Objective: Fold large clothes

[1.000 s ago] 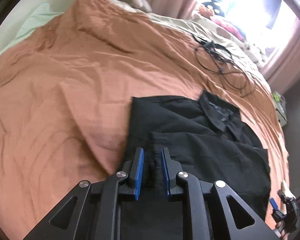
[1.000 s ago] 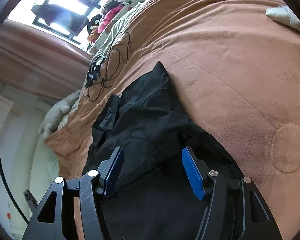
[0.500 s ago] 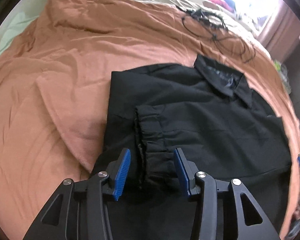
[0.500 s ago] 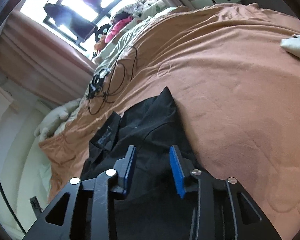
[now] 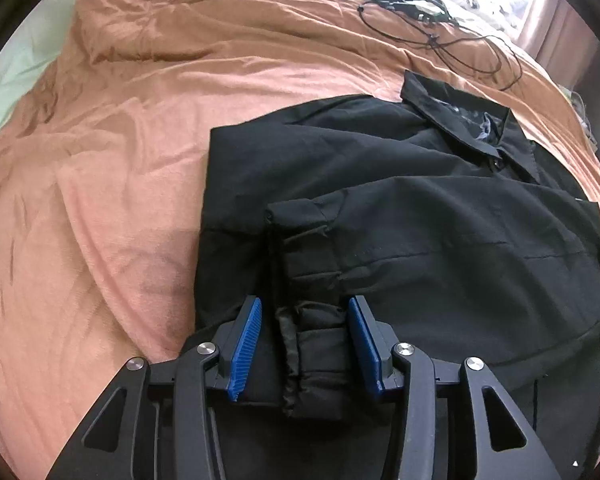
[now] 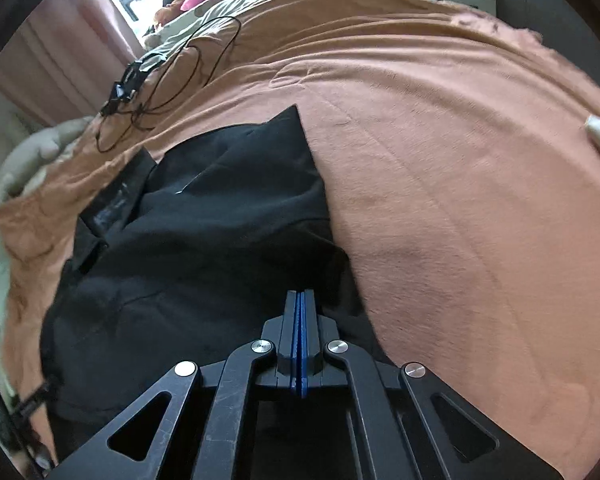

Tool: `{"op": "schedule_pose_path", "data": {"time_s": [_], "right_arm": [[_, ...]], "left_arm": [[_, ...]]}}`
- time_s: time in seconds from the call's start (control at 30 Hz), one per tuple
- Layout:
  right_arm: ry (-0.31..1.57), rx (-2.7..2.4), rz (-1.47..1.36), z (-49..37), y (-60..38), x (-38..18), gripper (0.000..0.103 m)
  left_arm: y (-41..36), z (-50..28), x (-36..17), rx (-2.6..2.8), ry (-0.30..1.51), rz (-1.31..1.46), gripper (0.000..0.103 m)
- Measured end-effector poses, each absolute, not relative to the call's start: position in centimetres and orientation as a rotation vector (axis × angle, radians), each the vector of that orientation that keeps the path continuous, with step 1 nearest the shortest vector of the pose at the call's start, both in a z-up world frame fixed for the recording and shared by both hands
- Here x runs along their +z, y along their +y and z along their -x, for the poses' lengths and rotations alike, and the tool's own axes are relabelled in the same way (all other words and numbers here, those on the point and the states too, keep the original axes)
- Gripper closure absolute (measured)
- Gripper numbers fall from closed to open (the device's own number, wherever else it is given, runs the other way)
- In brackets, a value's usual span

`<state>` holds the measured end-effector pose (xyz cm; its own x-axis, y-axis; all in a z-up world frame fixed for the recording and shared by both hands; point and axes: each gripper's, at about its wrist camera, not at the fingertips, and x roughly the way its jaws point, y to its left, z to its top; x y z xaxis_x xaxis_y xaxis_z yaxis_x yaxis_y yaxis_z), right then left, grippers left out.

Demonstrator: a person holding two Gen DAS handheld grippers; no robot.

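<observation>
Right tongs [image 6: 300, 300] have closed, left tongs [image 5: 305, 312] widened astride black shirt's [image 5: 440, 220] cuff edge

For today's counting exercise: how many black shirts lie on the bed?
1. The shirt lies on the orange blanket, collar toward the cables. Others could be hidden outside the views.

Black gripper [image 5: 305, 344], blue ribbed pads [image 5: 246, 346]

My left tongs [image 5: 305, 340] over the black shirt [image 5: 440, 216]

They stand spread, blue pads either side of the folded sleeve cuff [image 5: 312, 280] (not touching it); the shirt lies collar-away on the orange bedspread [image 5: 120, 160], cables [image 5: 440, 20] beyond.
</observation>
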<state>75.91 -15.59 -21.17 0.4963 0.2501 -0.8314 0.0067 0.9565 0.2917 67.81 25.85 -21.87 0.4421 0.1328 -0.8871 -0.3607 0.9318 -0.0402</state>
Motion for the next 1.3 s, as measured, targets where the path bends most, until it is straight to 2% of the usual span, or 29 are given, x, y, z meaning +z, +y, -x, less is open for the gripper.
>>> {"op": "schedule_pose_path", "data": {"time_s": [0.07, 0.17, 0.23, 0.3, 0.4, 0.47, 0.57, 0.67, 1.0, 1.3], "right_arm": [[1.024, 0.161, -0.261, -75.0, -15.7, -20.3, 0.103], [1.012, 0.202, -0.280, -73.7, -16.2, -19.4, 0.095], [0.998, 0.223, -0.296, -72.8, -16.8, -18.5, 0.081], [0.973, 0.231, -0.283, -71.1, -17.4, -17.3, 0.050], [0.948, 0.240, -0.269, -68.8, -18.0, -15.9, 0.047], [0.937, 0.255, -0.278, -67.0, -18.9, -14.9, 0.043], [0.920, 0.248, -0.280, -64.5, -20.4, -13.9, 0.034], [0.907, 0.251, -0.287, -61.8, -22.0, -13.2, 0.027], [0.833, 0.277, -0.324, -54.4, -25.7, -10.6, 0.025], [0.818, 0.228, -0.186, -48.5, -28.4, -9.1, 0.025]], "left_arm": [[25.8, -67.5, -21.1, 0.342, 1.059, 0.220, 0.055], [25.9, -66.2, -19.3, 0.385, 1.021, 0.183, 0.055], [26.2, -65.0, -18.4, 0.370, 1.008, 0.203, 0.055], [26.6, -63.8, -17.4, 0.364, 0.997, 0.231, 0.054], [27.1, -61.5, -16.0, 0.346, 0.983, 0.293, 0.049], [26.9, -59.6, -15.0, 0.333, 0.969, 0.312, 0.036], [26.1, -56.8, -13.4, 0.320, 0.929, 0.319, 0.023], [25.5, -54.1, -12.2, 0.300, 0.892, 0.345, 0.021], [21.9, -44.3, -8.5, 0.278, 0.773, 0.349, 0.021], [21.3, -36.6, -7.4, 0.291, 0.764, 0.354, 0.021]]}}
